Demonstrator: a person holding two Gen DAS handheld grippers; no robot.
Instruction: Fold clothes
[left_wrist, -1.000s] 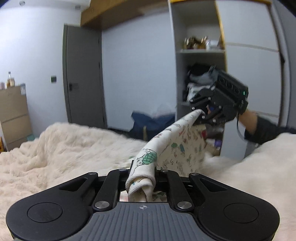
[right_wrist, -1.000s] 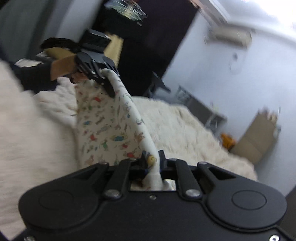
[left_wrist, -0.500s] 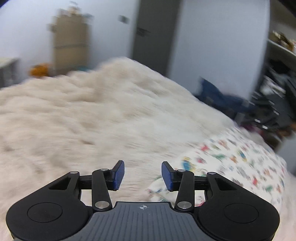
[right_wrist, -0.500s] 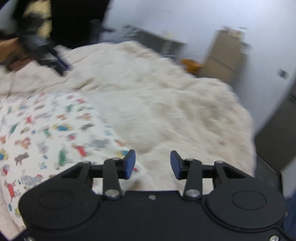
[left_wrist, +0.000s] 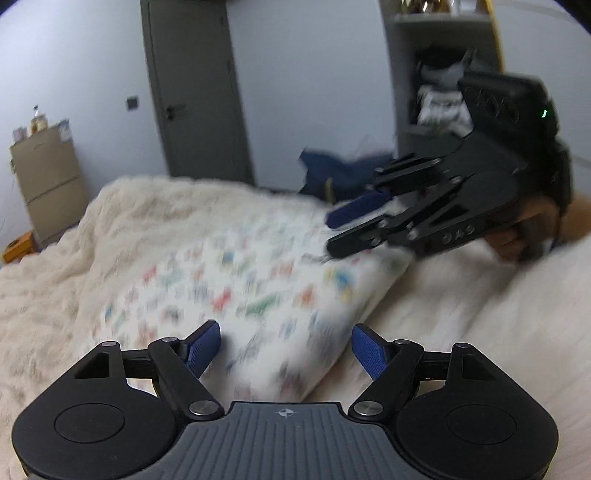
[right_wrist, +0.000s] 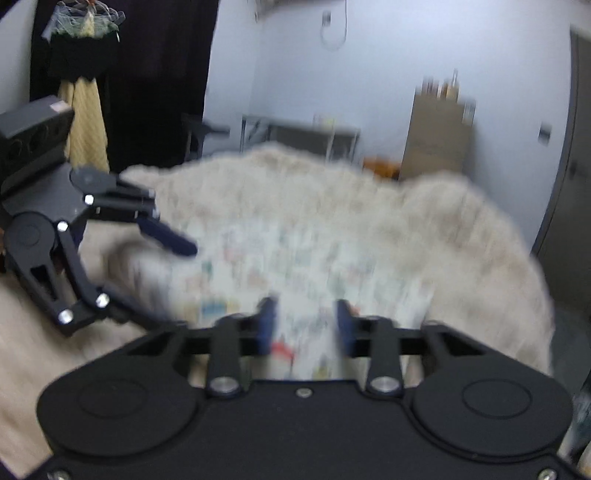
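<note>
A white garment with a small colourful print (left_wrist: 258, 280) lies spread flat on the cream fluffy bed cover (left_wrist: 74, 258); it also shows in the right wrist view (right_wrist: 295, 258). My left gripper (left_wrist: 286, 345) is open and empty, just above the garment's near edge. My right gripper (right_wrist: 304, 325) is open and empty over the garment's other near edge. Each gripper shows in the other's view: the right one (left_wrist: 332, 236) at the garment's far right corner, the left one (right_wrist: 162, 280) at the left side. Both views are motion-blurred.
A grey door (left_wrist: 195, 92), a cardboard cabinet (left_wrist: 48, 184) and an open wardrobe with clothes (left_wrist: 443, 92) stand beyond the bed. A blue heap (left_wrist: 332, 170) lies on the floor. A desk (right_wrist: 303, 136) and dark curtain (right_wrist: 155, 74) stand behind.
A second ago both grippers held the garment up by its edge. They have let go and opened; the garment now lies flat on the bed, and both grippers hover low over it.
</note>
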